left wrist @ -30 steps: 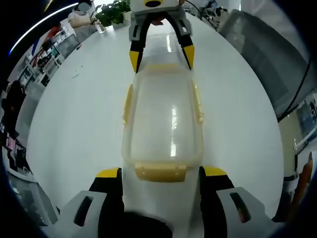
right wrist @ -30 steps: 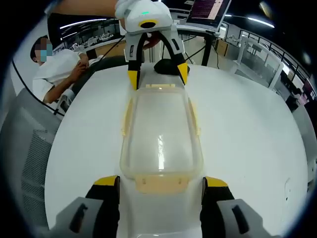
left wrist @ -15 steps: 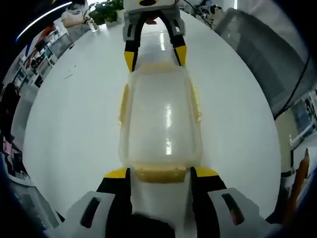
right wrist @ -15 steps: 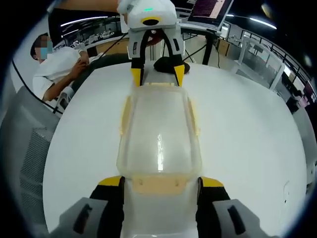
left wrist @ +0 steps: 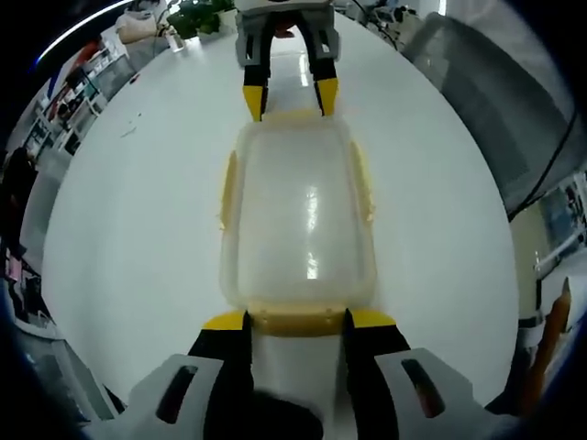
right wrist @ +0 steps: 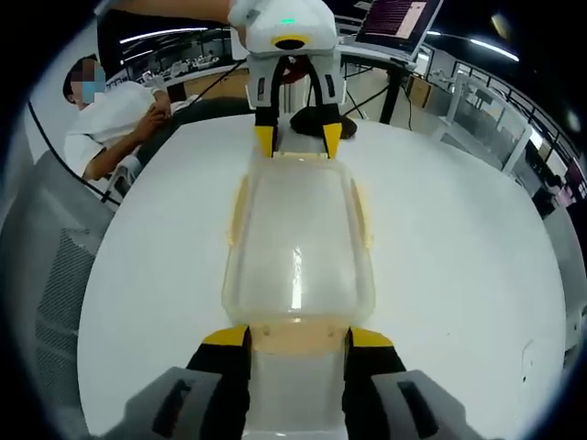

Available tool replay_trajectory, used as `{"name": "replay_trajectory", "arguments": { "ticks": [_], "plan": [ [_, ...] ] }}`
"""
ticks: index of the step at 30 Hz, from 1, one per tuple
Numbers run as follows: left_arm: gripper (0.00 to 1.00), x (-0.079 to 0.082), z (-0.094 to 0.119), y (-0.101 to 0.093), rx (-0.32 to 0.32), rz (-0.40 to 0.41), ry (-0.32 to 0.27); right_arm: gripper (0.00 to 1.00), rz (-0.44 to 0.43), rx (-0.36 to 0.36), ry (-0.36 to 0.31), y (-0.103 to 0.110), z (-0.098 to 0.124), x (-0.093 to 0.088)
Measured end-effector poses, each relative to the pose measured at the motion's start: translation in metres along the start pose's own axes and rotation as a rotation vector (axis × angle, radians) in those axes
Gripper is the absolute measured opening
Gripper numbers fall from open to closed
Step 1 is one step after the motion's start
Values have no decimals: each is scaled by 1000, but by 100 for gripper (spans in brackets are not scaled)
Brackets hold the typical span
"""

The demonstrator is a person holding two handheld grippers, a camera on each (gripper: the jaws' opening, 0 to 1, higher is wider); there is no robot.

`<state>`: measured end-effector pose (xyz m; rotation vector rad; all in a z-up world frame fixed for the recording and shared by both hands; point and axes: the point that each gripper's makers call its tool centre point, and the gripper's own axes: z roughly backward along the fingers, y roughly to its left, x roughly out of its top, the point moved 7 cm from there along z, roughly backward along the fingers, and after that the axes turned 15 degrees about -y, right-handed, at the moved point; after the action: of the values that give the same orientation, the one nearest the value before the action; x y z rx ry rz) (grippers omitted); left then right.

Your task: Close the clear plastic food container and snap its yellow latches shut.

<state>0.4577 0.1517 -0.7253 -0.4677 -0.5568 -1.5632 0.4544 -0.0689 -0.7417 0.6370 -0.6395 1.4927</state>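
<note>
On the round white table (left wrist: 138, 238), both part-open grippers (left wrist: 293, 319) (right wrist: 296, 335) bracket the clear lidded plastic container's (left wrist: 298, 220) yellow end latches (left wrist: 295, 321); a seated person (right wrist: 110, 124) beyond.

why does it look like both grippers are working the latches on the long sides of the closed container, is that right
Not quite. The lid is on the container, but the grippers are at its two short ends, not the long sides. In the left gripper view the left gripper brackets the near end latch and the right gripper the far end. The side latches are untouched, as the right gripper view also shows.
</note>
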Motion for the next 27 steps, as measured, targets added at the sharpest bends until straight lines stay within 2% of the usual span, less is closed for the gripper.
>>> {"name": "replay_trajectory", "arguments": {
  "ticks": [4,10,15,21,23,25,27],
  "plan": [
    [39,-2,-1,1,-19,10,-3,37,2,1,14,0,-1,0],
    [38,-2,-3,1,-23,28,24,36,0,3,11,-1,0,-1],
    [37,-2,-4,-1,5,57,51,35,2,1,18,-1,-1,-1],
    [36,-3,-2,-2,26,54,40,34,9,1,20,-2,-2,0],
    [36,-3,-2,-2,39,61,53,34,38,-9,20,-2,-1,1],
    [36,-1,2,-4,45,69,69,34,7,-1,7,0,1,7],
    [36,-1,8,-4,44,91,52,35,40,1,14,1,6,10]
  ]
}}
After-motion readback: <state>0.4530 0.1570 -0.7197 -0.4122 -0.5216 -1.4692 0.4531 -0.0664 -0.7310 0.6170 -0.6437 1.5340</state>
